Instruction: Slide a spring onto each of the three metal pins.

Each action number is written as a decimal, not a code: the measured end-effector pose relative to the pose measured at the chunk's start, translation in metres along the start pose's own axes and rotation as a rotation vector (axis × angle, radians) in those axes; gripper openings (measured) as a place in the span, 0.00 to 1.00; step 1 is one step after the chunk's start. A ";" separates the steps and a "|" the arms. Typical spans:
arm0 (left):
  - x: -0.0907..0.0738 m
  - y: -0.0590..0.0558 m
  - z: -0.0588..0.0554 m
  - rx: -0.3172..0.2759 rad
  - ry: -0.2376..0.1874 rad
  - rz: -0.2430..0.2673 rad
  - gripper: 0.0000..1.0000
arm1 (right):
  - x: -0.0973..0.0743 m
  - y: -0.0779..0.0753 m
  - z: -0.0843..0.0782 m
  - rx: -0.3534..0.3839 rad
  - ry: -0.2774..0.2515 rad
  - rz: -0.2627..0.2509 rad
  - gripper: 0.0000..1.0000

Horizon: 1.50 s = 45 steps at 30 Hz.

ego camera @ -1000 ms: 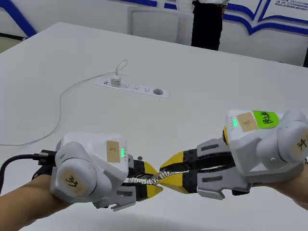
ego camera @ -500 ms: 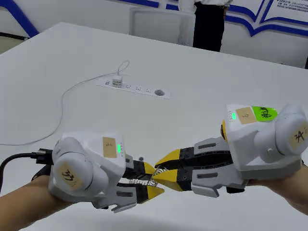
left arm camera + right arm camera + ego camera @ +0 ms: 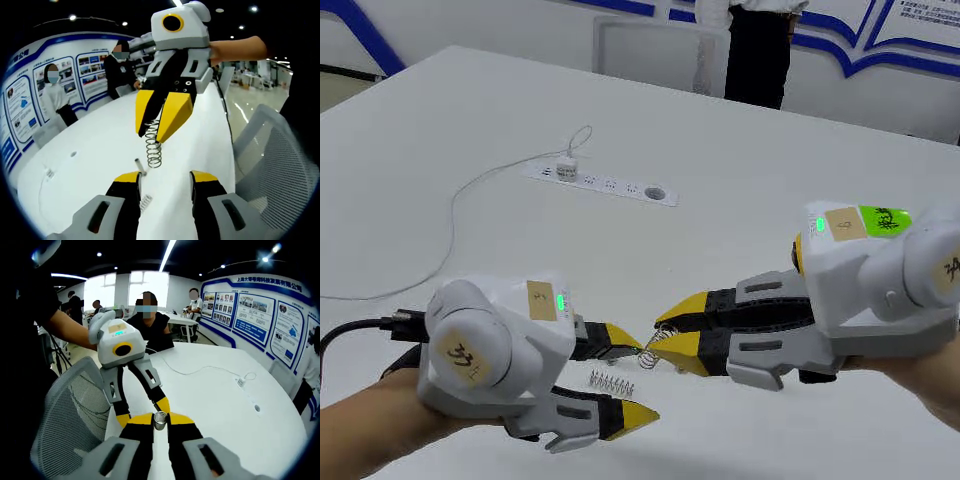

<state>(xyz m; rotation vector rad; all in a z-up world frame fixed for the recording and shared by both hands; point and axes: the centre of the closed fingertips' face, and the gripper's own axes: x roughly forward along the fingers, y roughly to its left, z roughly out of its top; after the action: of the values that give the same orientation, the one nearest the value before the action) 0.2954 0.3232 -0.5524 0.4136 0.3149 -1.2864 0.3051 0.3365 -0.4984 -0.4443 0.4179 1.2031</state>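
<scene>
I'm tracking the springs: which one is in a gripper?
The spring clamped in the right gripper's tips; the other spring lies loose on the table.

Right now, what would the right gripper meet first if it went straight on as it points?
Probably the left gripper, whose open jaws face the right gripper; the held spring would touch first. Depth is unclear.

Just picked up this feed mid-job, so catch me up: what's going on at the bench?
The right gripper is shut on a spring, holding it out toward the left gripper, whose jaws stand open and empty. A second spring lies on the table by the left gripper's jaws. A metal piece, perhaps a pin, shows beside one left jaw tip, with no spring on it.
</scene>
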 end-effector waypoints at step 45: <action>-0.032 0.068 -0.025 -0.251 -0.073 0.260 1.00 | -0.009 -0.081 -0.051 0.095 0.105 -0.171 0.10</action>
<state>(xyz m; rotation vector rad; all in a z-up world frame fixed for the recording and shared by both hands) 0.3527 0.3780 -0.5519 0.1858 0.3441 -0.9908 0.3753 0.2787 -0.5280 -0.4535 0.5146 0.9937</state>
